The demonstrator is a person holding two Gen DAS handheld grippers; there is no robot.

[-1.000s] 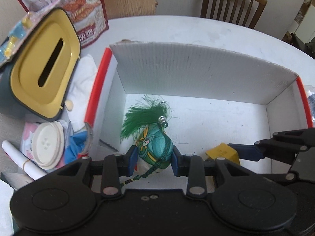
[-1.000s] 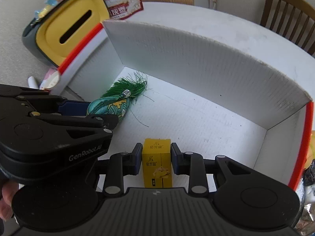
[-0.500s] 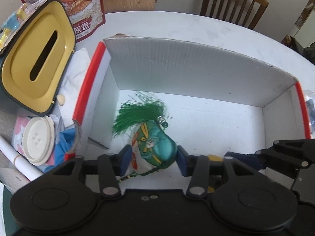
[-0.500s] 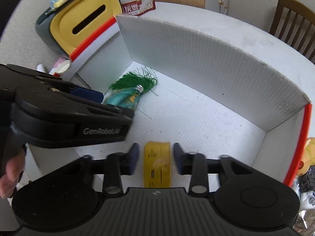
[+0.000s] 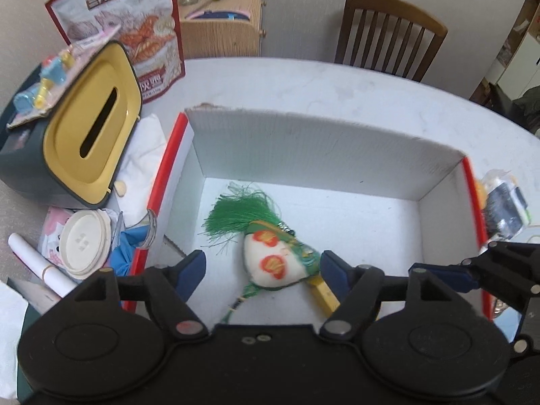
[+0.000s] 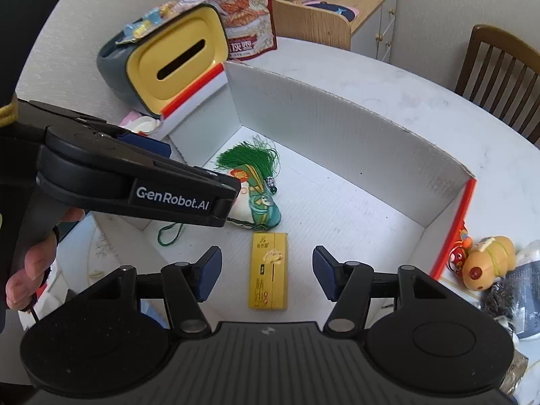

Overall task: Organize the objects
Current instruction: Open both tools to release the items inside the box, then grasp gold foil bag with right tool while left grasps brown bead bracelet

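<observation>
- White cardboard box (image 5: 303, 141) with red rims sits mid-tabletop; both task things lie on its floor.
- Green tasselled pouch (image 5: 270, 256) rests toward the box's left wall, tassel pointing at the back wall; yellow packet (image 6: 268, 270) lies flat just beside it, nearer the front edge, and may touch it.
- Left gripper (image 5: 261, 266): jaws wide, straddling the pouch, no pad on it.
- Right gripper (image 6: 266, 273): jaws wide, packet between them, no contact either side.
- Step, as judged: both drops into the box look done; this is the release and pull-back stage.
- Next move calls for lifting both grippers straight up clear of the box walls, then picking another loose thing: the wooden toy (image 6: 486, 263) by the box's right edge, or the button (image 5: 84, 243) off its left edge.
- Watch the pouch's cord near the left gripper when lifting.
</observation>
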